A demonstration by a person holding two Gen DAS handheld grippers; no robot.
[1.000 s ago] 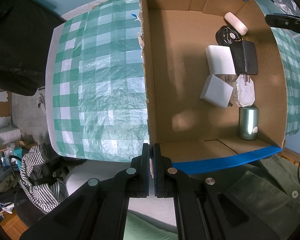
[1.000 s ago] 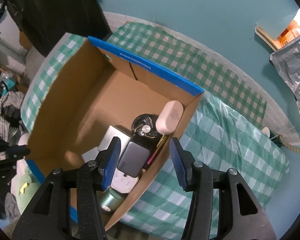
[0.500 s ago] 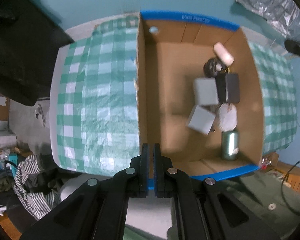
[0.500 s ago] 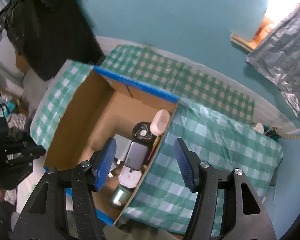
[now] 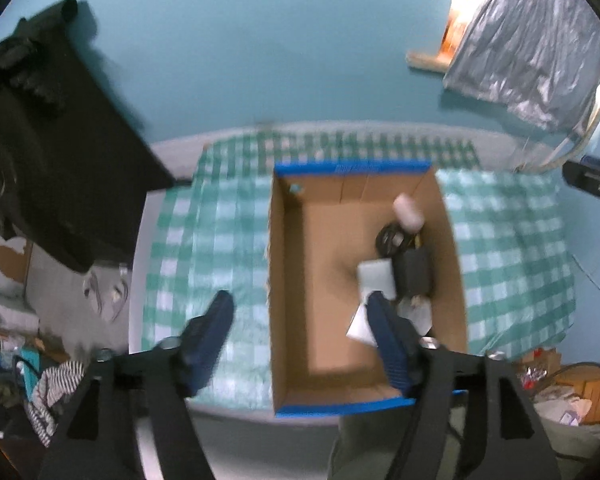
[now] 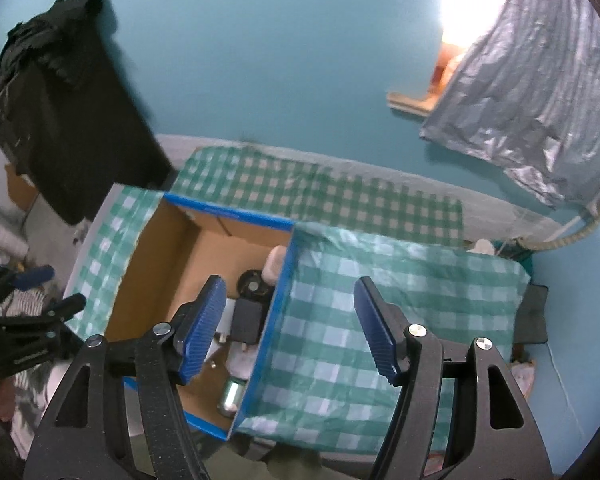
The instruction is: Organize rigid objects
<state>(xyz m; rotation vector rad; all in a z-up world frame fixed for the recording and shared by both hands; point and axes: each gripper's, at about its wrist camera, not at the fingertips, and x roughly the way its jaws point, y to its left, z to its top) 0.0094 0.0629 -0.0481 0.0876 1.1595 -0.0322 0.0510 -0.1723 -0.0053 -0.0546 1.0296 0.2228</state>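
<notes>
Two grippers hang above a box [image 5: 288, 280] on a checked cloth [image 5: 220, 240]. A black cloth [image 5: 60, 160] hangs at the left. The left gripper [image 5: 300, 316] has just sprung wide, holding nothing. Small things [image 5: 404, 264] sit bunched along the box's right wall. The right gripper [image 6: 290, 312] has just been opening too, empty, over that wall. Silver sheet [image 6: 532, 100] hangs far right.

Teal wall [image 6: 280, 60], silver-grey curtain [image 6: 532, 112] by bright window light, black cloth [image 6: 60, 112] hanging left.

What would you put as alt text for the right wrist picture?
Open right gripper, empty, hovers above a blue-edged cardboard box on a green checked cloth. Small items line the box's right wall, including a black adapter and a green can.
</notes>
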